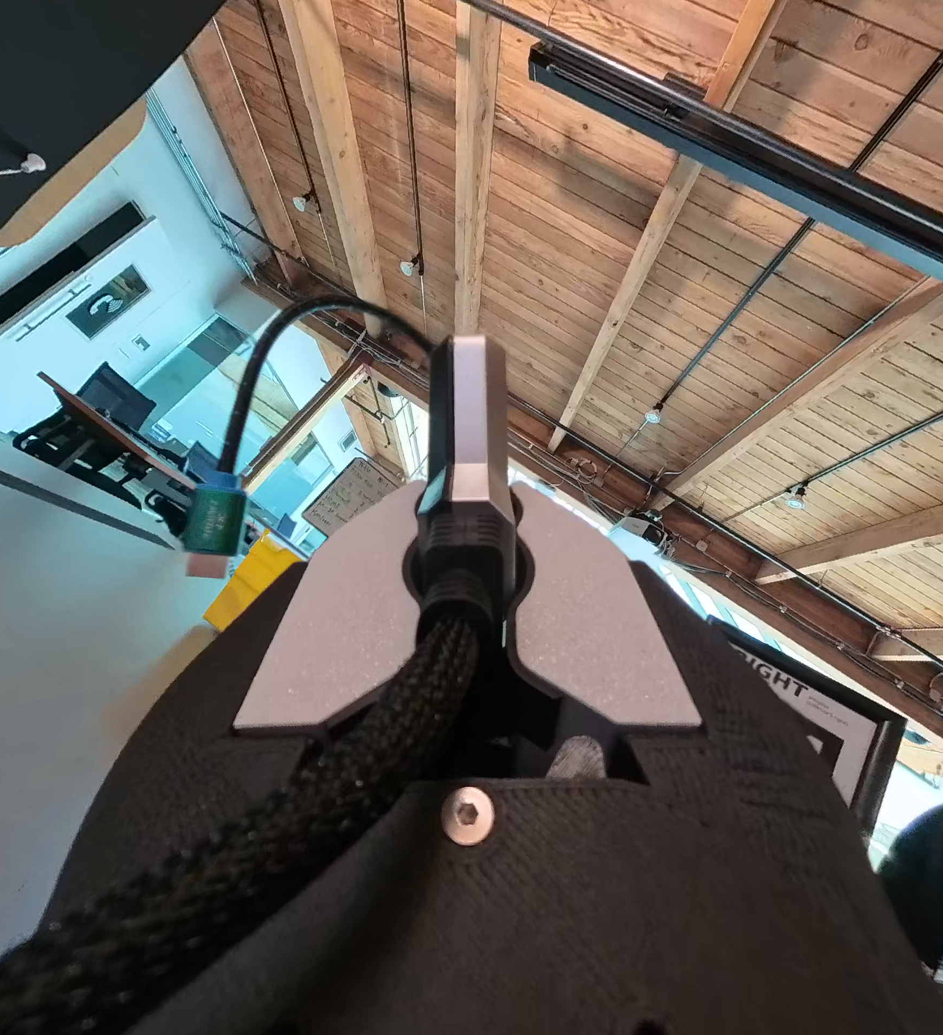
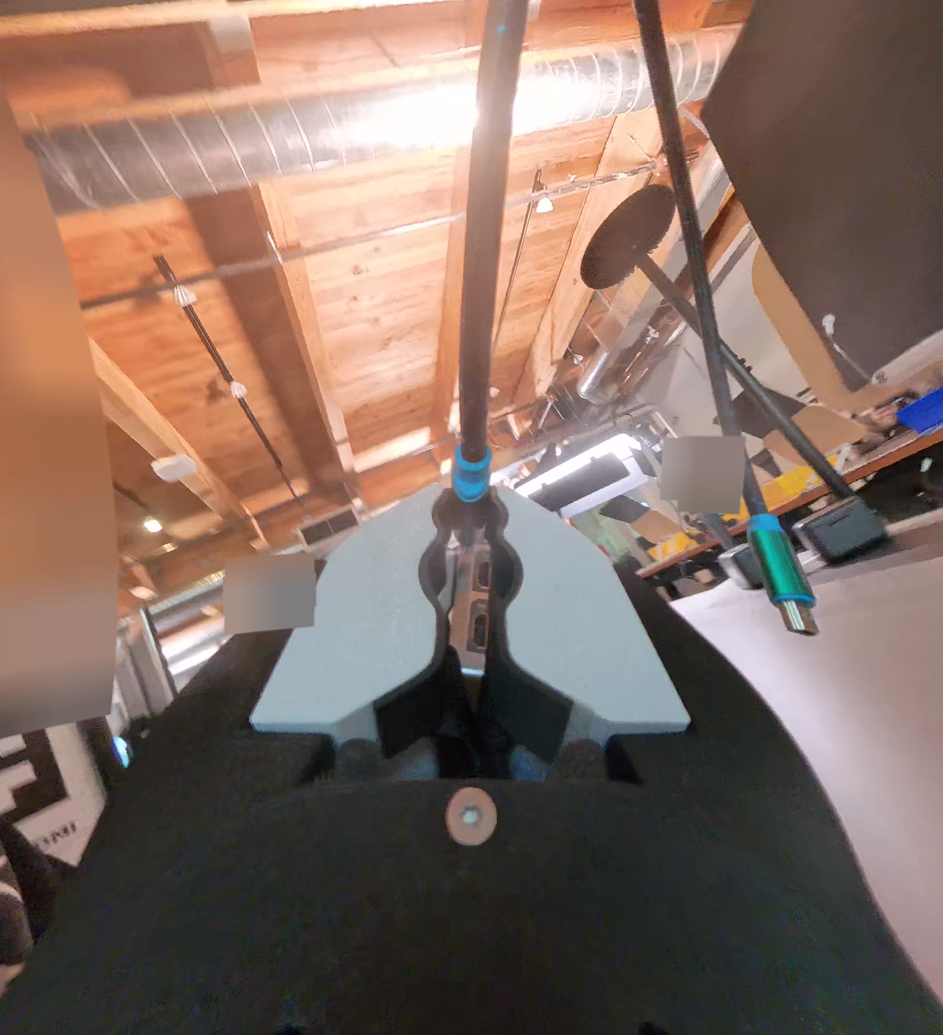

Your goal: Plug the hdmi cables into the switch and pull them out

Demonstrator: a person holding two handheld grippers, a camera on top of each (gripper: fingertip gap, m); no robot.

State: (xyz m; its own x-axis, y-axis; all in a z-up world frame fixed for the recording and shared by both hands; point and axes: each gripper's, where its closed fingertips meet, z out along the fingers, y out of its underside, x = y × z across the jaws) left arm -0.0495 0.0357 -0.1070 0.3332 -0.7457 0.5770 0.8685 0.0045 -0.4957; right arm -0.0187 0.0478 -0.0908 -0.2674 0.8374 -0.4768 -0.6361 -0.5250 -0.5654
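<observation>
Both grippers clamp: the left gripper (image 1: 466, 537) pinches the grey switch (image 1: 472, 420) at frame centre, a braided black cable (image 1: 290, 784) trailing down-left from it. Right gripper (image 2: 469, 523) squeezes a black HDMI cable (image 2: 483, 280) at its blue collar (image 2: 469, 476), switch ports (image 2: 480, 599) visible between its fingers. A loose green-shelled plug (image 2: 783, 565) dangles at the right under the wooden ceiling (image 2: 374, 280).

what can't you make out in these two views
- Left wrist view: whether any plug sits in the switch; only its narrow edge shows above the left gripper.
- Right wrist view: the plug on the black cable, buried in the right gripper.
- The hanging green plug is blurred there.
</observation>
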